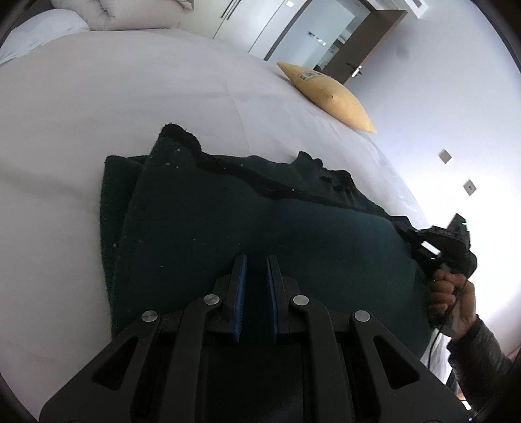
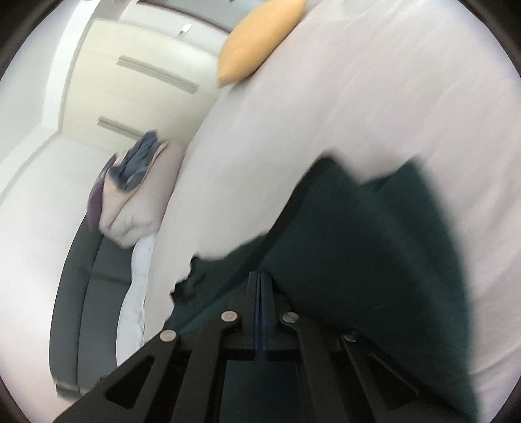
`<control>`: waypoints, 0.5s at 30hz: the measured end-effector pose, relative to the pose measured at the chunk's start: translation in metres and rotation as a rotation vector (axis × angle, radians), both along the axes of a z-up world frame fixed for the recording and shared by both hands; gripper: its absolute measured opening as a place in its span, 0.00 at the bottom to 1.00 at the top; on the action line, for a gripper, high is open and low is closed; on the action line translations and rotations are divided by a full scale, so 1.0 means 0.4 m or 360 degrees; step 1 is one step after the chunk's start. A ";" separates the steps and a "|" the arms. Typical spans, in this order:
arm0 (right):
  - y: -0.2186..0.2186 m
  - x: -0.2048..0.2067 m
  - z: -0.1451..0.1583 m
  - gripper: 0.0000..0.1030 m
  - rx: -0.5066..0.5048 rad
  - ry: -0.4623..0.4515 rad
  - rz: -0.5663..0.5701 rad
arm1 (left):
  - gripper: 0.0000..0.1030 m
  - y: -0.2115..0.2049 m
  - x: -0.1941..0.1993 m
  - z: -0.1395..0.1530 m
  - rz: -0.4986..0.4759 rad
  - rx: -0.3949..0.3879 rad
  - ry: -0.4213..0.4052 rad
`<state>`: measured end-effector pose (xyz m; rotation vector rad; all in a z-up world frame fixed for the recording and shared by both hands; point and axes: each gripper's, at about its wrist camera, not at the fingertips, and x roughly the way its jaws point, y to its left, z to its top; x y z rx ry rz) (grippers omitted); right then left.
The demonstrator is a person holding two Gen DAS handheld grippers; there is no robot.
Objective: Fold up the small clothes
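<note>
A dark green knitted garment (image 1: 228, 211) with black trim lies folded over on the white bed (image 1: 130, 97). My left gripper (image 1: 256, 260) is at its near edge. Its blue pads stand a narrow gap apart with dark cloth between them, so it is shut on the garment. The right gripper (image 1: 413, 234), held by a hand (image 1: 449, 293), is at the garment's right edge. In the blurred right wrist view the right gripper (image 2: 260, 275) has its pads pressed together, with no cloth seen between them. The garment (image 2: 374, 244) spreads below and to its right.
A yellow cushion (image 1: 329, 94) lies at the far edge of the bed, also in the right wrist view as the cushion (image 2: 257, 42). Pillows (image 1: 42, 29) sit at the bed's far left. Beside the bed, a dark seat (image 2: 94, 293) holds a pile of clothes (image 2: 136, 166).
</note>
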<state>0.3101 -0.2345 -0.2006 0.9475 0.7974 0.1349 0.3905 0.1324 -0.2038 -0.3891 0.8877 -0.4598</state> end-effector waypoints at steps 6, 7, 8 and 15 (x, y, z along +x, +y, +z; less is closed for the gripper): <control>0.193 -0.034 0.062 0.09 0.0118 -0.0100 0.0325 | 0.12 0.005 -0.021 -0.012 0.0086 -0.0042 0.0008; 0.284 -0.035 0.061 0.09 0.0136 -0.0112 0.0491 | 0.12 0.009 -0.023 -0.012 0.0093 -0.0058 0.0009; 0.352 -0.043 0.057 0.09 0.0147 -0.0111 0.0595 | 0.12 0.016 -0.026 -0.014 0.0100 -0.0071 0.0011; 0.497 -0.008 -0.033 0.00 0.0177 -0.0003 0.0792 | 0.12 0.055 -0.054 -0.030 0.0120 -0.0113 -0.0011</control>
